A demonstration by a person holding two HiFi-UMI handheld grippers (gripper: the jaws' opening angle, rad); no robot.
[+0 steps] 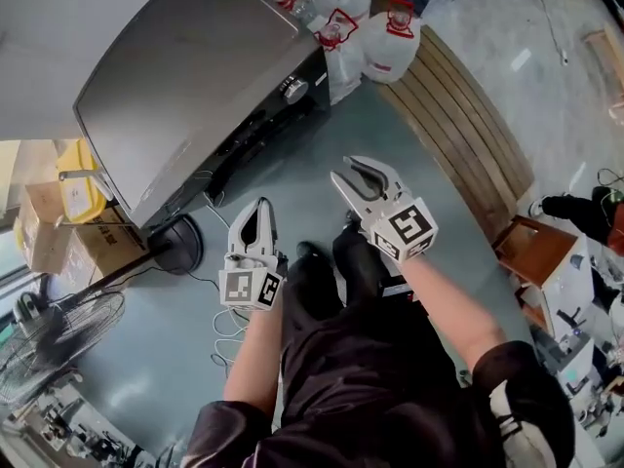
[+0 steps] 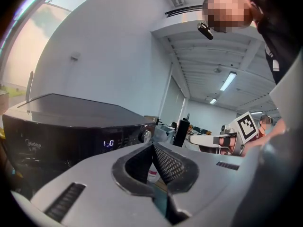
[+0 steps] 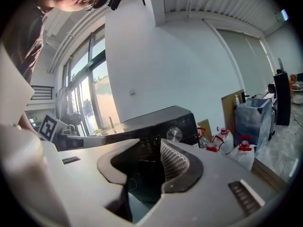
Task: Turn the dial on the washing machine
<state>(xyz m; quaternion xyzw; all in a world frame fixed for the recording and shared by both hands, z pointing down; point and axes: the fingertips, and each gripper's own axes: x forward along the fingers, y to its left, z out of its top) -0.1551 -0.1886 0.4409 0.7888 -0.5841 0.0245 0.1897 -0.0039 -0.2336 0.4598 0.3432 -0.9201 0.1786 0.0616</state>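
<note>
The washing machine is dark with a grey lid and stands at the upper left of the head view. Its round silver dial sits on the front panel near the right corner. The dial also shows beside a lit display in the left gripper view, and the dial appears just above the right jaw in the right gripper view. My left gripper is shut and empty, well short of the machine. My right gripper is open with nothing between its jaws and points toward the dial from a distance.
Several clear water jugs with red caps stand right of the machine. A slatted wooden strip runs along the right. A standing fan with its round base, cardboard boxes and loose cables lie at the left.
</note>
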